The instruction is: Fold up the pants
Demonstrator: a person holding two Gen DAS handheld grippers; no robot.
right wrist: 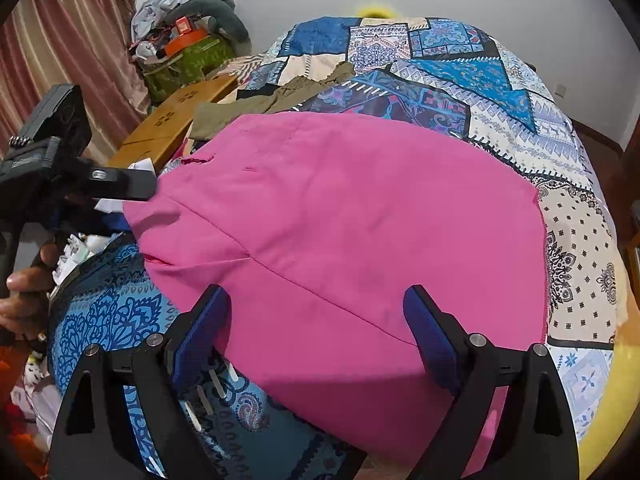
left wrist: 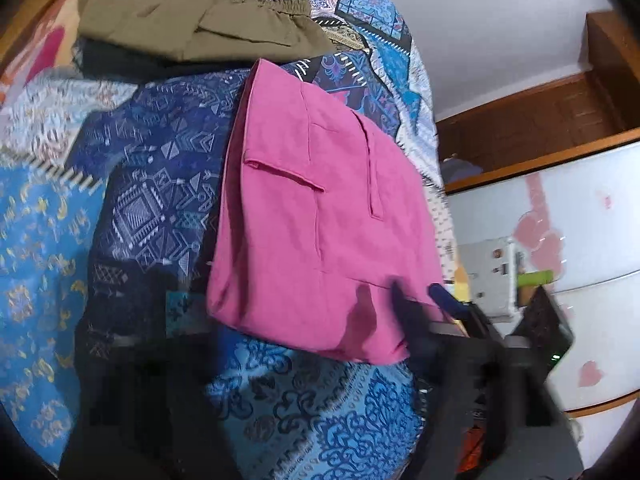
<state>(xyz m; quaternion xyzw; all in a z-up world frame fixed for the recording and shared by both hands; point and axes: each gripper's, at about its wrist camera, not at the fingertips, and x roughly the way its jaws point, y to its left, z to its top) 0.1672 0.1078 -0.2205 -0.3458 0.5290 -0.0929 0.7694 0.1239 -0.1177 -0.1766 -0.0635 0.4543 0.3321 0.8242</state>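
Note:
The pink pants [left wrist: 316, 220] lie folded flat on the patterned bedspread [left wrist: 152, 184]; they fill the middle of the right wrist view [right wrist: 340, 220]. My right gripper [right wrist: 316, 316] is open, its blue-padded fingers [right wrist: 430, 340] spread just above the near edge of the pants, holding nothing. It also shows from the left wrist view [left wrist: 420, 300] at the pants' lower right corner. My left gripper is a dark blur at the bottom of its own view [left wrist: 140, 360]; its body [right wrist: 72, 168] shows at the left of the right wrist view, beside the pants' left edge. Its fingertips are not clear.
Olive-green pants [left wrist: 192, 28] lie folded at the far end of the bed [right wrist: 280, 96]. A wooden bed frame [right wrist: 176, 116] and a clutter pile [right wrist: 188, 40] stand at the left. White drawers [left wrist: 580, 260] stand beyond the bed's edge.

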